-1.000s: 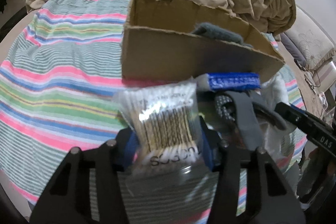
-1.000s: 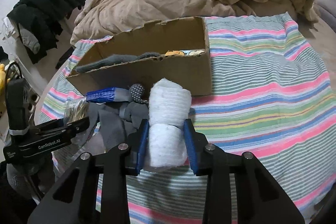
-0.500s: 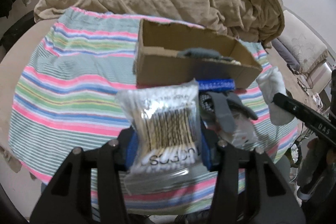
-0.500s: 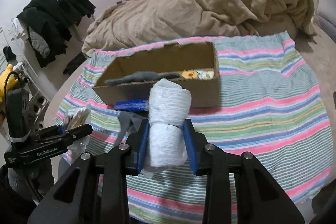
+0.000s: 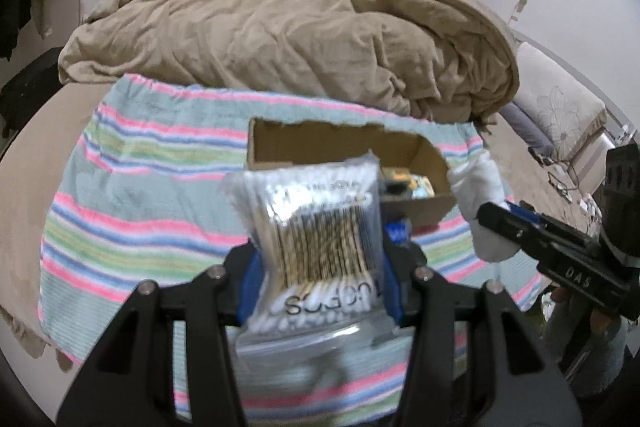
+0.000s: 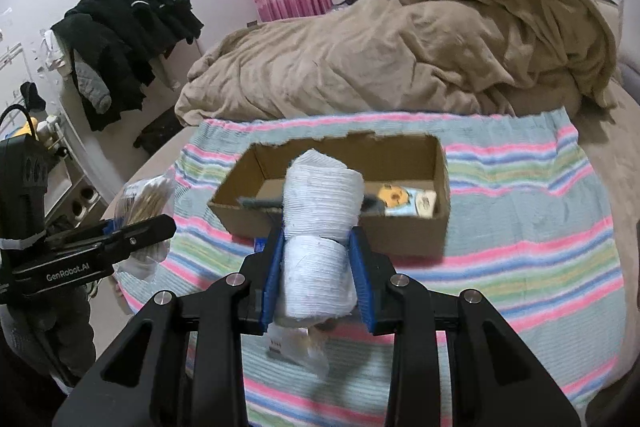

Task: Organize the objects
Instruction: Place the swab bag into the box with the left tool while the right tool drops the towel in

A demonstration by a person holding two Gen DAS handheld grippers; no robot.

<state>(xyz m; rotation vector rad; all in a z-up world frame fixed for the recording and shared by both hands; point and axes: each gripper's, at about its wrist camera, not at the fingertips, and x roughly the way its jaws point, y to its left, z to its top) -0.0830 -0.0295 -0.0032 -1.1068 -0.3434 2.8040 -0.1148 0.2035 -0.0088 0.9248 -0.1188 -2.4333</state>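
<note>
Cardboard box lying just beyond both loaded grippers.
Left gripper is clamping a cotton-swab packet; right gripper is clamping a white roll, nearer the box.

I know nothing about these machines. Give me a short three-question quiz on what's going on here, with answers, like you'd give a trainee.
1. Multiple choice: what do the left tongs hold? A) a sock B) a bag of cotton swabs C) a spoon
2. True or false: the cardboard box on the striped cloth is completely empty.
3. Fill in: the right tongs are shut on a rolled white ____.

Key
1. B
2. False; a grey item and small colourful items lie inside.
3. towel
</note>
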